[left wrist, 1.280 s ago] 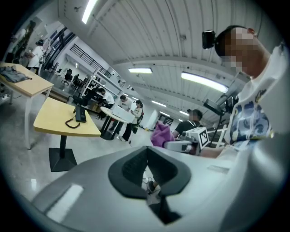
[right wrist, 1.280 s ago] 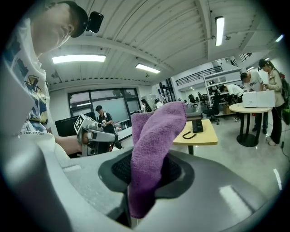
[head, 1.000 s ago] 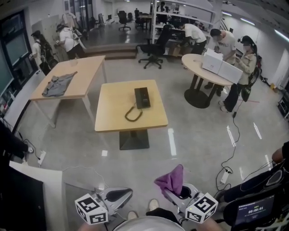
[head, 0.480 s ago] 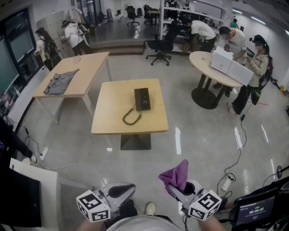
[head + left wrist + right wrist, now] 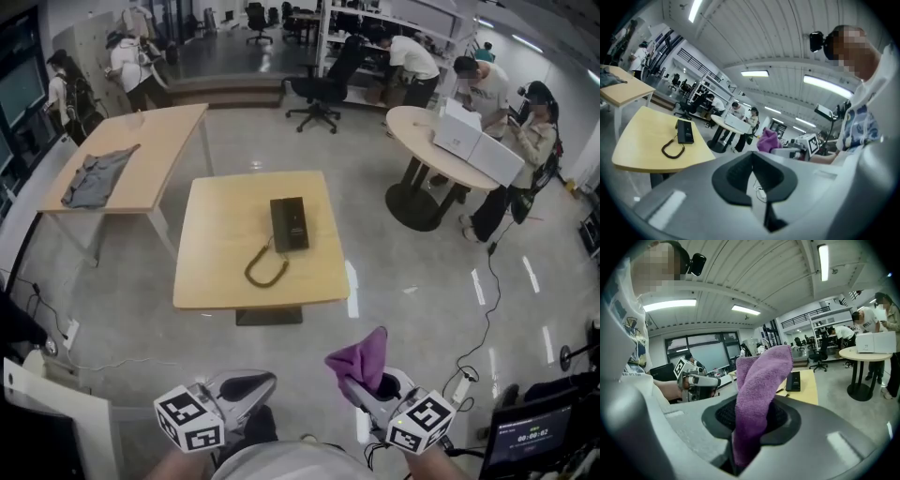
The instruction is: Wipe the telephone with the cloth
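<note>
Plainly, the telephone [image 5: 289, 223] lies untouched on the square wooden table [image 5: 216, 272], right of centre, its coiled cord [image 5: 265, 267] looping off toward the near edge. It is black and flat, and no brand or key lettering can be read on it.

Both tongs hang low at the near edge of the head view, well short of the table. The right gripper [image 5: 361, 386] is clamped on a purple cloth [image 5: 361, 361]; in the right gripper view the fabric rises from between the pads and folds over above them. The left gripper [image 5: 253, 382] is closed with its pads together and nothing between them, as the left gripper view shows.

Each gripper carries a marker cube, the left cube [image 5: 189, 431] and the right cube [image 5: 419, 424], printed with black-and-white squares but no letters.

At the lower right a small screen [image 5: 525, 439] shows a row of digits too small to read.

Farther off, a grey garment [image 5: 94, 176] lies on a long table [image 5: 141, 150], and white boxes [image 5: 473, 141] sit on a round table [image 5: 412, 122] with people standing round it.
</note>
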A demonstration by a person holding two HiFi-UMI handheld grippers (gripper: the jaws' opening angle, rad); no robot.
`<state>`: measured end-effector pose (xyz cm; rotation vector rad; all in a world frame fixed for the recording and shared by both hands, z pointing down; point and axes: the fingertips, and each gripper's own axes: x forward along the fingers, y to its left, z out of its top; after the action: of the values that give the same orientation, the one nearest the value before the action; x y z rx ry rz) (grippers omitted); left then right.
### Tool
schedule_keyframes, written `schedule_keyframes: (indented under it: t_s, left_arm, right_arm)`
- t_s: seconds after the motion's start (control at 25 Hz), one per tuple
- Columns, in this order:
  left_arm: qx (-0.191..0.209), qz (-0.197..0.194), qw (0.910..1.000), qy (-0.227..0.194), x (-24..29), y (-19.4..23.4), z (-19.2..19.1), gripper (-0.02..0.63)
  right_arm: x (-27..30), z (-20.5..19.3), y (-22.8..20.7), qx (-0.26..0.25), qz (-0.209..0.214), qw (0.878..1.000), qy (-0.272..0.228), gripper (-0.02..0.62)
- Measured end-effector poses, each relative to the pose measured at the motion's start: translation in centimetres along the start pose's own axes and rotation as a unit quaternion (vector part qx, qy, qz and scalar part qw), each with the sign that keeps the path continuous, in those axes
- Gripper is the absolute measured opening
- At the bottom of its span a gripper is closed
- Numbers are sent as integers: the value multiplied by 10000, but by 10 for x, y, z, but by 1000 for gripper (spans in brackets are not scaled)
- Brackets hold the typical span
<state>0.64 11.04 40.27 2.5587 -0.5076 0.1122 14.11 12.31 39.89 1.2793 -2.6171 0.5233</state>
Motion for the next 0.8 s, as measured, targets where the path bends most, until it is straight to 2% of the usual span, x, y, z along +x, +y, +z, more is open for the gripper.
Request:
schedule_keyframes:
  t_s: [0.16, 0.36, 0.52, 0.64, 0.8]
  left_arm:
    - [113, -271, 9995, 64, 7, 37, 31, 5]
    - [154, -378, 9988, 286, 10, 88, 50, 5]
    - [-88, -346, 9989, 312, 21, 121, 65, 5]
    - [-95, -237, 9992, 306, 40, 144, 74, 5]
    - [-213, 5, 9991, 364, 67, 184, 78, 54]
  right_arm:
    - [43, 26, -14, -59, -162, 9999, 3, 100]
    - [91, 43, -31, 7, -348, 9994, -31, 100]
    - [114, 56, -44, 130, -390, 9992, 22, 100]
    - [127, 62, -66, 177, -397, 9990, 63, 100]
    - [147, 68, -94, 152, -272, 9994, 181, 100]
